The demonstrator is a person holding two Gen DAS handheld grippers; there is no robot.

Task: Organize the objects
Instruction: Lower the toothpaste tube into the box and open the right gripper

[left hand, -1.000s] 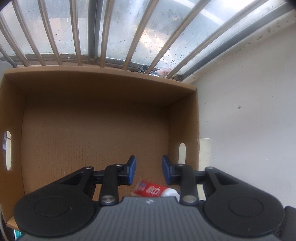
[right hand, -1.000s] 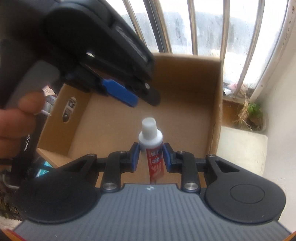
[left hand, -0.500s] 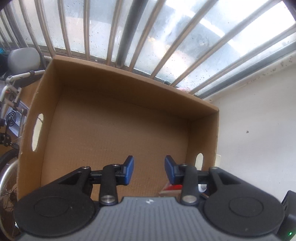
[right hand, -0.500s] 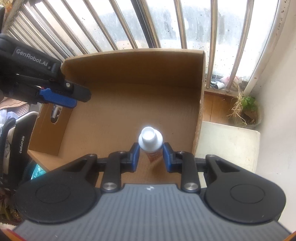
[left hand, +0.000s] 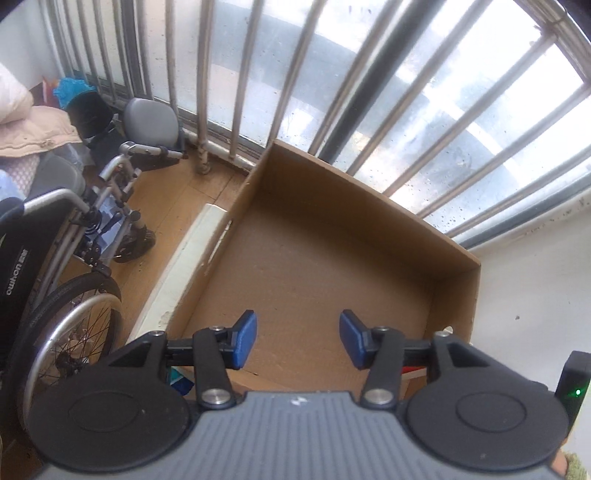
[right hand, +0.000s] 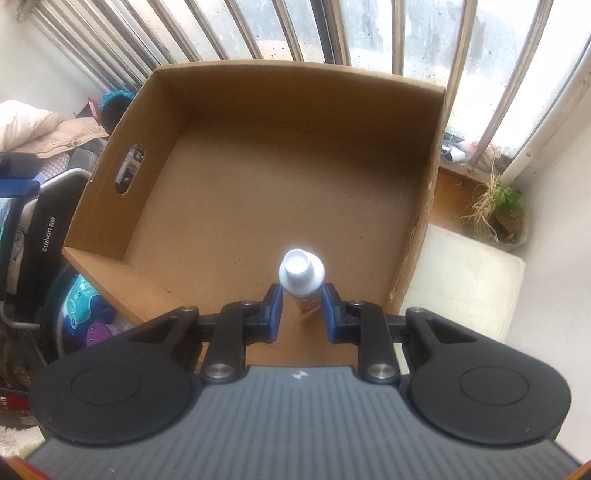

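1. The small bottle, with a white cap and a red label, stands upright between the blue pads of the right claw, over the near part of the cardboard box.
2. The right claw is pinching the bottle just below the cap. I judge the step in hand to be setting the bottle down inside the box: keep it upright, lower it straight until its base meets the cardboard floor, and only then let the pads part.
3. The left claw hangs over the same box with its jaws opening and nothing between them. It seems to have no part in this step.
4. The box floor looks bare ahead of the bottle, so there is plenty of room to place it.
5. The nearest edges are the near wall and the right wall; stay inside both.
6. Outside the box, a wheelchair crowds the left side, and the window bars stand close behind.
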